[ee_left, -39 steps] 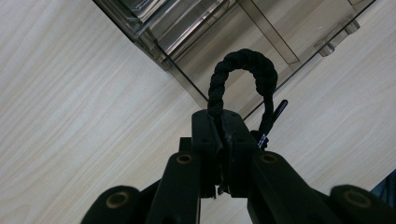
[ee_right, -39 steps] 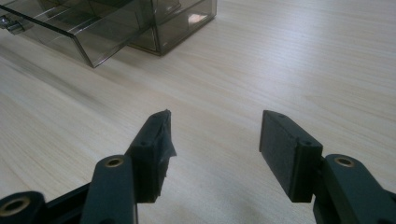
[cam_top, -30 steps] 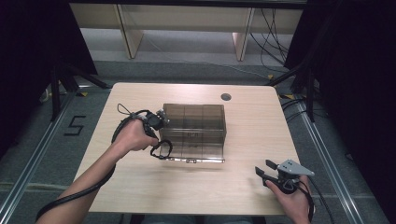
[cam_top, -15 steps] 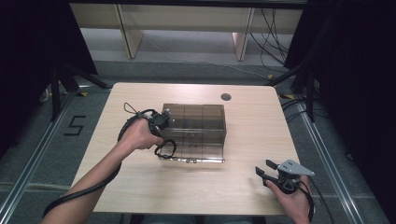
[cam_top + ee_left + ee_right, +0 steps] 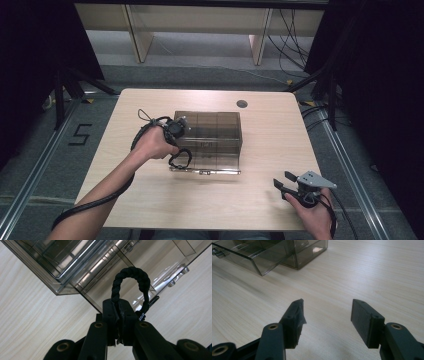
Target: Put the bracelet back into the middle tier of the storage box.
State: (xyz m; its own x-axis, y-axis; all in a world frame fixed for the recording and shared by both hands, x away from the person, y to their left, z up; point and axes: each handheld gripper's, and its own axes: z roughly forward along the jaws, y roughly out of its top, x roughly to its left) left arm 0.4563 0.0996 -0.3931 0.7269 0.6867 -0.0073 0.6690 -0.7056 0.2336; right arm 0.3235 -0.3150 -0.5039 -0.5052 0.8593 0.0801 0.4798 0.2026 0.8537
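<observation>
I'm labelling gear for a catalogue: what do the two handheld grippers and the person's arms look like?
Both grippers are black, with two flat rectangular jaws on arms fastened by brass-coloured rivets. The right gripper carries a grey three-cornered plate on top. A black cable trails from the left gripper along the forearm. The forearms are bare, no sleeves.

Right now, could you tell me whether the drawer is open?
Open: the drawer sticks out of the box toward the person.

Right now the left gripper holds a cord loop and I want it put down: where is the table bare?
Bare: the table's near-left part, its right side between box and edge, and the far strip. Crowded: the box front, around its drawer and left gripper.
</observation>
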